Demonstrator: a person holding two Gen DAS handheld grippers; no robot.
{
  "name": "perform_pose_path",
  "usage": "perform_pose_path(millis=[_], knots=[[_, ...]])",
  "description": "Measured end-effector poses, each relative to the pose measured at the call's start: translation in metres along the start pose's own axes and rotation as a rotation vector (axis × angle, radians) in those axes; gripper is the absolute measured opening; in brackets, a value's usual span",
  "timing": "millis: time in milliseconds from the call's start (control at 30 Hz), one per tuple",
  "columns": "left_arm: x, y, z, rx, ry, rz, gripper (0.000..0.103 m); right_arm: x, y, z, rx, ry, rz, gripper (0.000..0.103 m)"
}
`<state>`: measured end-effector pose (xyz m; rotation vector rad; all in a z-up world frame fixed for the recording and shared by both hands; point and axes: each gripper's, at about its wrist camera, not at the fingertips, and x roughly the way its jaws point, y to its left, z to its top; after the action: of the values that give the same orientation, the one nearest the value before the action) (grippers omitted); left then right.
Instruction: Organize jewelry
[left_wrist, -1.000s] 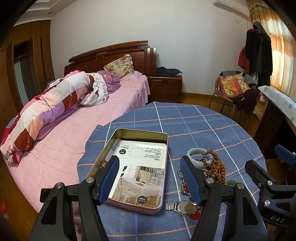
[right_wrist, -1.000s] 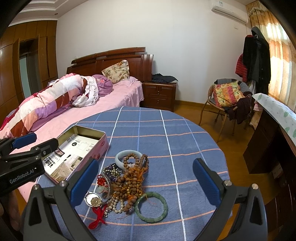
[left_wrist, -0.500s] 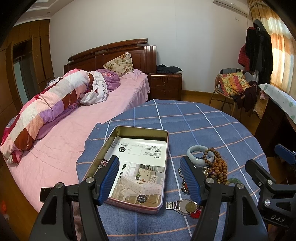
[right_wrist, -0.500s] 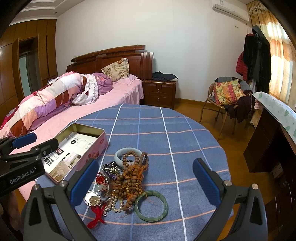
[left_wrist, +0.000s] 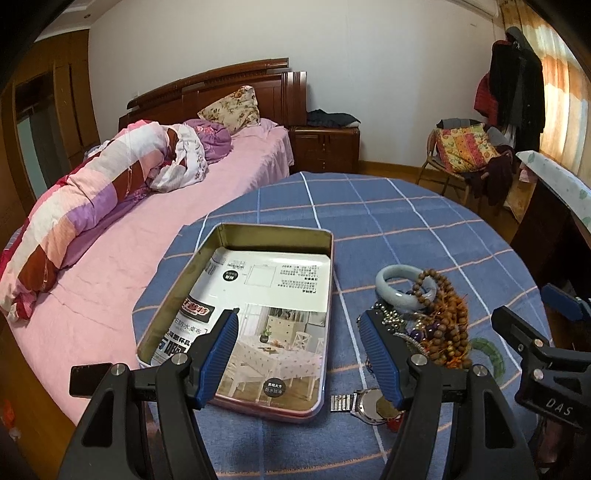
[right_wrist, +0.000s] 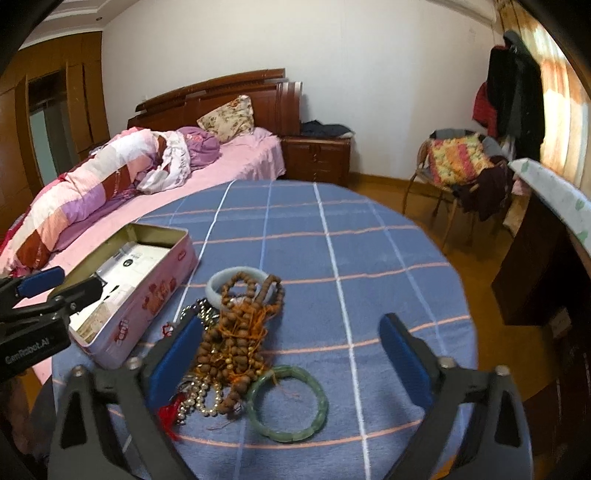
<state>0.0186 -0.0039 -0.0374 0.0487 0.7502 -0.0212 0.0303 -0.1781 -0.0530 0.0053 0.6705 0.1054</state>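
An open pink tin (left_wrist: 207, 258) (right_wrist: 147, 295) lined with a printed leaflet sits on the blue checked table. Right of it lies a jewelry pile: brown wooden beads (right_wrist: 240, 332) (left_wrist: 447, 317), a pale jade bangle (right_wrist: 218, 282) (left_wrist: 391, 291), a green bangle (right_wrist: 288, 402), pearls (right_wrist: 199, 402) and a watch (left_wrist: 365, 402). My left gripper (left_wrist: 297, 354) is open and empty above the tin's near end. My right gripper (right_wrist: 290, 350) is open and empty just above the pile and the green bangle.
The round table (right_wrist: 369, 258) has its edge close on the right and near side. A pink bed (left_wrist: 110, 206) lies left of the table. A chair with clothes (right_wrist: 458, 166) and a dark desk (right_wrist: 546, 258) stand to the right.
Both grippers have moved forward and lower toward the table. The right gripper now hangs closer over the jewelry pile. Nothing on the table has moved.
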Motion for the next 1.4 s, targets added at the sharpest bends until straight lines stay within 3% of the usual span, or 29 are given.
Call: perform_pose_path(millis=[433, 533, 567, 600, 933, 1200, 1400], knots=[[0.018, 0.005, -0.007, 0.023, -0.016, 0.056, 0.068, 0.037, 0.012, -0.005, -0.047, 0.090, 0.104, 0.071], [0.017, 0.007, -0.006, 0.005, -0.023, 0.044, 0.068, 0.048, 0.008, -0.007, -0.030, 0.137, 0.141, 0.055], [0.016, 0.006, -0.005, -0.006, -0.025, 0.035, 0.068, 0.048, 0.007, -0.008, -0.024, 0.137, 0.156, 0.034], [0.015, 0.007, -0.005, -0.019, -0.028, 0.025, 0.068, 0.046, 0.005, -0.009, -0.017, 0.129, 0.164, 0.026], [0.008, -0.005, -0.003, -0.049, -0.035, -0.047, 0.068, 0.004, -0.012, 0.007, -0.021, -0.022, 0.100, 0.025], [0.020, -0.044, -0.007, 0.018, 0.039, -0.148, 0.068, 0.011, -0.008, 0.000, -0.054, -0.011, 0.082, 0.025], [0.030, -0.066, -0.006, 0.078, 0.050, -0.165, 0.068, 0.015, -0.016, -0.003, -0.042, -0.002, 0.067, 0.025]])
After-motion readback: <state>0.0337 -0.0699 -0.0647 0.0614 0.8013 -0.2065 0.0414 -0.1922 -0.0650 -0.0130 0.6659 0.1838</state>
